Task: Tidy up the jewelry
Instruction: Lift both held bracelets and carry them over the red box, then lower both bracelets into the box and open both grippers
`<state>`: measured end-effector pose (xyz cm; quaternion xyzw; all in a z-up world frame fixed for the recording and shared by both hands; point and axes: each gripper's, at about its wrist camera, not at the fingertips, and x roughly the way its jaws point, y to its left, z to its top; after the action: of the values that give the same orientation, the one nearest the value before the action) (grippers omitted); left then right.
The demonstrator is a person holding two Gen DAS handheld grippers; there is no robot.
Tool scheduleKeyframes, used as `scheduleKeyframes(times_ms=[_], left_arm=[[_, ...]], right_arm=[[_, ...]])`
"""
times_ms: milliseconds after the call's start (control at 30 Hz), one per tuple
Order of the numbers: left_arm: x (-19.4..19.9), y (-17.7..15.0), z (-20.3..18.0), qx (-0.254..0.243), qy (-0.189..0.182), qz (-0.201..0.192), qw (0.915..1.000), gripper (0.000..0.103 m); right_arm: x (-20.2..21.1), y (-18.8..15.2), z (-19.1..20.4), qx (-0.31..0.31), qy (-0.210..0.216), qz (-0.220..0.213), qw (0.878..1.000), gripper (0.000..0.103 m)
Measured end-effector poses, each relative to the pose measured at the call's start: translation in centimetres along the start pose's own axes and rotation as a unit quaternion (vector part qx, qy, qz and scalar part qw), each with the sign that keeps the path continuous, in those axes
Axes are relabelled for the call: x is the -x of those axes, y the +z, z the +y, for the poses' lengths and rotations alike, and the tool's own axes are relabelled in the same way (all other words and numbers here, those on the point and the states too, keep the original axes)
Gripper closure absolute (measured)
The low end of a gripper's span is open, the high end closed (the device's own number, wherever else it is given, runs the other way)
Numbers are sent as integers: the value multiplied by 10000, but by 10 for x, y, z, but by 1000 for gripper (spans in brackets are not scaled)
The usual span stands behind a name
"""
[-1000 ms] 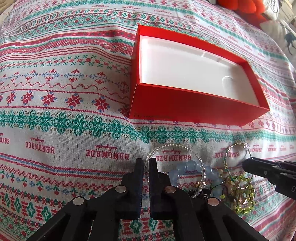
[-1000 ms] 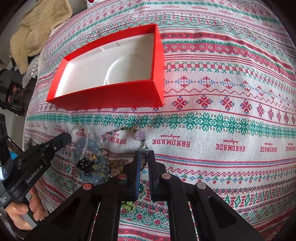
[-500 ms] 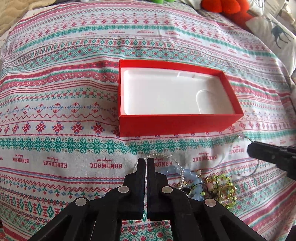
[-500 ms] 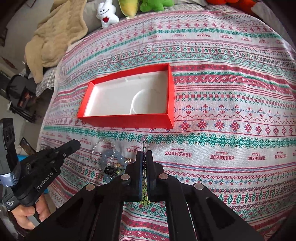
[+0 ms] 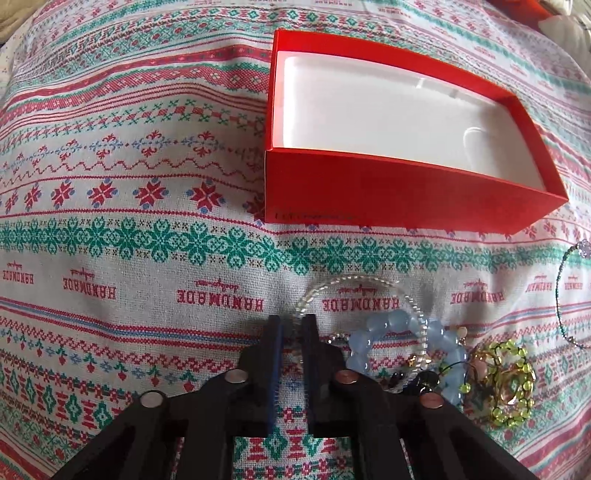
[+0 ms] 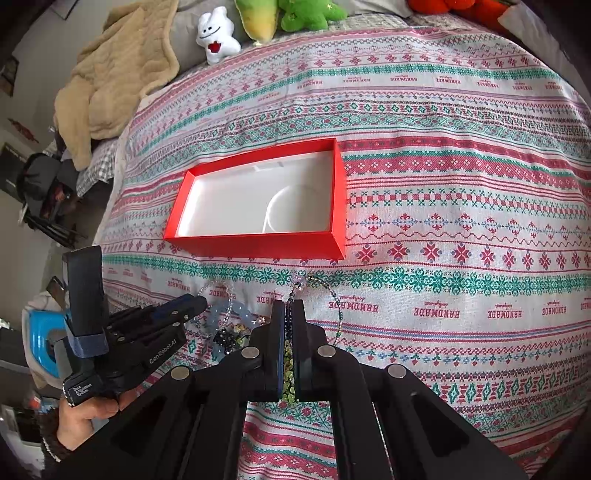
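- A red box point(image 6: 258, 199) with a white lining sits open on a patterned cloth point(image 6: 461, 184) woven in red, green and white bands; it serves here as the landmark.
- On the near side of the box, toward the cameras, lies a small heap of jewelry — a clear beaded bracelet point(image 5: 354, 284), a pale blue beaded bracelet point(image 5: 402, 325) overlapping it, and a yellow-green beaded piece point(image 5: 511, 380) farther to the right.
- The left gripper point(image 5: 291, 325) hangs low over the cloth near the box's front wall, its jaws slightly apart, with the edge of the clear bracelet running between the fingertips.
- The right gripper point(image 6: 287, 308) is also in front of the box, jaws pressed together on a thin dark-beaded hoop point(image 6: 334, 295); the hoop loops out to the right of the fingers, and yellow-green beads show in the slit between them.
- In the right wrist view, the left gripper point(image 6: 197, 304) points at the heap from the left, held by a hand point(image 6: 86, 417).
- Beyond the box's far side are a beige blanket point(image 6: 110, 81) and plush toys point(image 6: 218, 35).
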<state>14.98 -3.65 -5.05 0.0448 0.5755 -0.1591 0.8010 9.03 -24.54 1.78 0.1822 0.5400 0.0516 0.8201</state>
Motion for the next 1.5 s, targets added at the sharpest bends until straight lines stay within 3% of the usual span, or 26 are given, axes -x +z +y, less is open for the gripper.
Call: scheduleKeyframes(times_ms=[433, 567, 833, 1033, 1300, 1500], left_arm=[[76, 15, -29, -349, -314, -889, 9949, 103], [91, 33, -43, -422, -423, -1098, 9922, 103], [100, 63, -60, -311, -821, -1339, 9871, 103], [83, 88, -56, -82, -1156, -1297, 9848, 103], [40, 95, -31, 104, -782, -1121, 9906, 103], [25, 89, -17, 110, -458, -999, 9939, 103]], right_arm=[[29, 12, 2, -42, 235, -323, 9992, 100], [38, 19, 2, -112, 336, -462, 9983, 100], [52, 33, -1, -303, 458, -770, 9955, 100], [53, 41, -7, -375, 455, -923, 9940, 100], [40, 52, -9, -294, 372, -1019, 9937, 100], [20, 55, 14, 124, 248, -1015, 9944, 100]])
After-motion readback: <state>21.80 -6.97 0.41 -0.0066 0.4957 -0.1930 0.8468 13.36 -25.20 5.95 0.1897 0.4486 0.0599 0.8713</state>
